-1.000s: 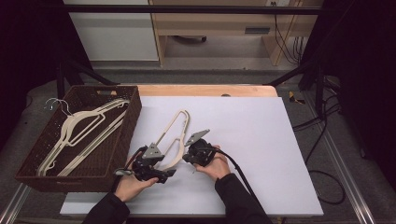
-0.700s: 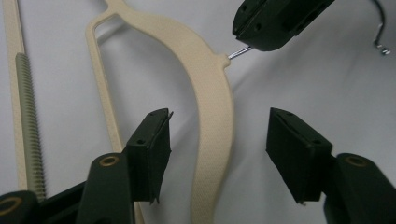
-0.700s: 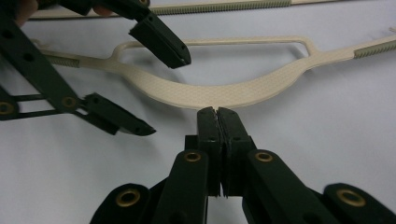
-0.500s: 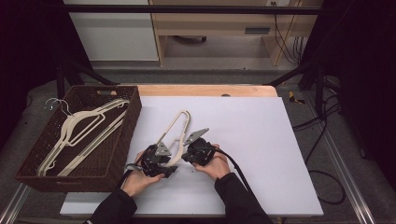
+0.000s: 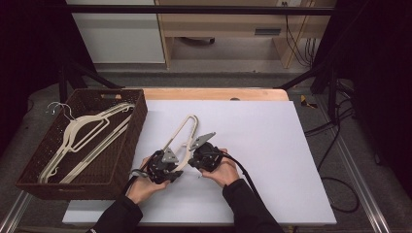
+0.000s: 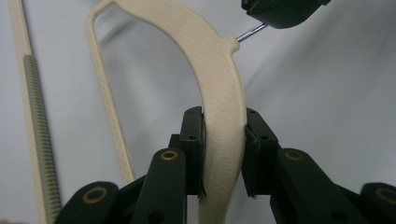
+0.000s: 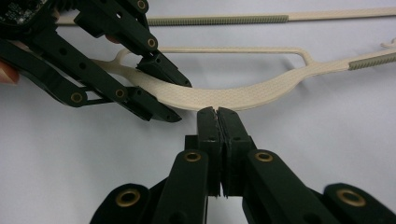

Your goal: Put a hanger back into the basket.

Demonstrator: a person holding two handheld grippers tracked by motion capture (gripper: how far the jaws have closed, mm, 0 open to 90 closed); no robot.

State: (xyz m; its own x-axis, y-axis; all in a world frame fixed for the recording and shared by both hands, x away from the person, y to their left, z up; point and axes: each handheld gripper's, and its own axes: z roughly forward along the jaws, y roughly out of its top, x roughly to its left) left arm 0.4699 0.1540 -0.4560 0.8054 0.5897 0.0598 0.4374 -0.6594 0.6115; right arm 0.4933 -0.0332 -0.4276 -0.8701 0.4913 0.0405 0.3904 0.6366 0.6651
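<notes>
The basket (image 5: 124, 145) blocks passage on the left; bare table (image 5: 272, 145) lies open to the right.

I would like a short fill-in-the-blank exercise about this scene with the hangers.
1. The left gripper has its jaws closed on the cream ____.
2. More hangers lie in the brown ____.
3. The right gripper grips the hanger's metal ____.

Missing words: hanger; basket; hook
</notes>
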